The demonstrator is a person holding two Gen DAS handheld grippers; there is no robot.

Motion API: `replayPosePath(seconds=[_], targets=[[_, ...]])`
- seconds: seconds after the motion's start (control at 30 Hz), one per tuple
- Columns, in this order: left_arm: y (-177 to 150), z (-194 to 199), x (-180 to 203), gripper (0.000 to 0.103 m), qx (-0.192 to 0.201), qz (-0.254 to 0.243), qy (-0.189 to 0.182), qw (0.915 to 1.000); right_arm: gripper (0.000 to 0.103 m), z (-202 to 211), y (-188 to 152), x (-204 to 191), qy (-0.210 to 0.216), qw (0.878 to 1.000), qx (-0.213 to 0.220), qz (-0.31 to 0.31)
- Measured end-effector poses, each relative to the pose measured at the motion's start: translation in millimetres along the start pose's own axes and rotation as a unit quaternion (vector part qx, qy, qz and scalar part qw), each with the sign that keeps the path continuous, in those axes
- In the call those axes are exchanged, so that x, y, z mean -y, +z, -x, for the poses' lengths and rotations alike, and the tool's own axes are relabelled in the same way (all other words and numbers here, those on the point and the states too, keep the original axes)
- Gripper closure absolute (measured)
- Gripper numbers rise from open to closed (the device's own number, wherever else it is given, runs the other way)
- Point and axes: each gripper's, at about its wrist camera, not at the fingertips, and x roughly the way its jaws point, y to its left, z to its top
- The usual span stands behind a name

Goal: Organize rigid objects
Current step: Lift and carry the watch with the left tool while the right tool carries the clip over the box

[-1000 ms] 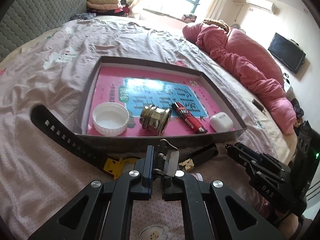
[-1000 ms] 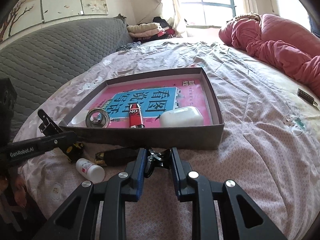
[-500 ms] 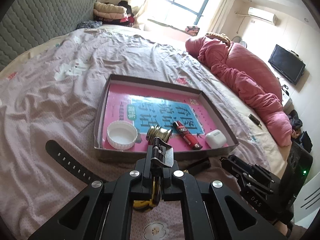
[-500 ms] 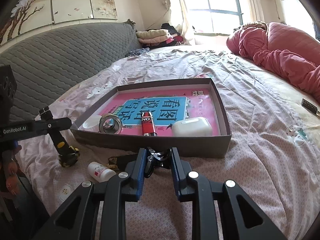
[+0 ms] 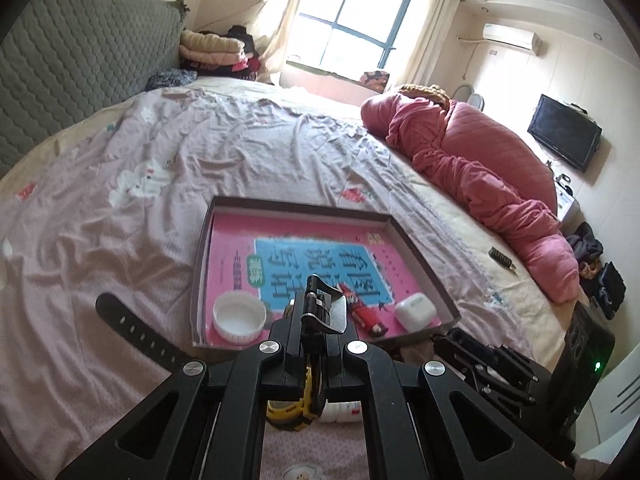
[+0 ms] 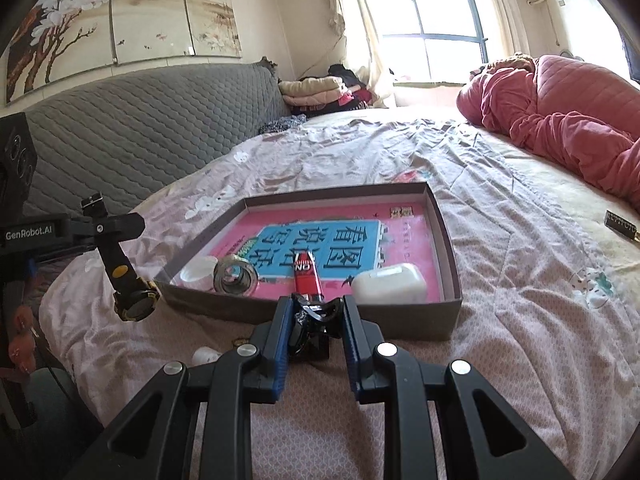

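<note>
We hold a black-strapped wristwatch with a yellow case (image 6: pixel 132 300) in our left tool (image 5: pixel 316 316), whose fingers are pinched fully together on the strap near its silver buckle, so the watch hangs below the tool with its long axis running downward, clear of the bed. The shallow grey cardboard tray (image 5: pixel 416 252) lies just ahead of and below this tool, already carrying a white plastic cap (image 5: pixel 239 317), a red lighter (image 5: pixel 366 314) and a white earbud case (image 5: pixel 415 310). Our right tool (image 6: pixel 316 312) is narrowed onto a small black metal clip (image 6: pixel 312 320), and in its view the tray's near wall sits just beyond it. We judge both tools roughly equally near the tray; the watch needs to travel forward over the near wall.
</note>
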Motion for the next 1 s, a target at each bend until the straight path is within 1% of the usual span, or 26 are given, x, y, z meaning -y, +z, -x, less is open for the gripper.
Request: replayPosePath(seconds=[0.27, 0.47, 0.77, 1.0], targets=[[28, -4, -3, 0.099, 0.016, 0.002, 0.001, 0.9999, 0.079, -2, 9, 1, 0.003, 1.0, 0.016, 0.002], [43, -11, -8, 0.099, 0.023, 0.0, 0.006, 0.9997, 0.079, -5, 14, 3, 0.004, 1.0, 0.025, 0.002], [48, -33, -18, 0.099, 0.019, 0.002, 0.015, 0.9997, 0.079, -18, 23, 13, -0.004, 0.999, 0.032, -0.003], [49, -49, -24, 0.099, 0.011, 0.003, 0.019, 0.9998, 0.079, -32, 27, 15, -0.005, 1.0, 0.028, -0.001]])
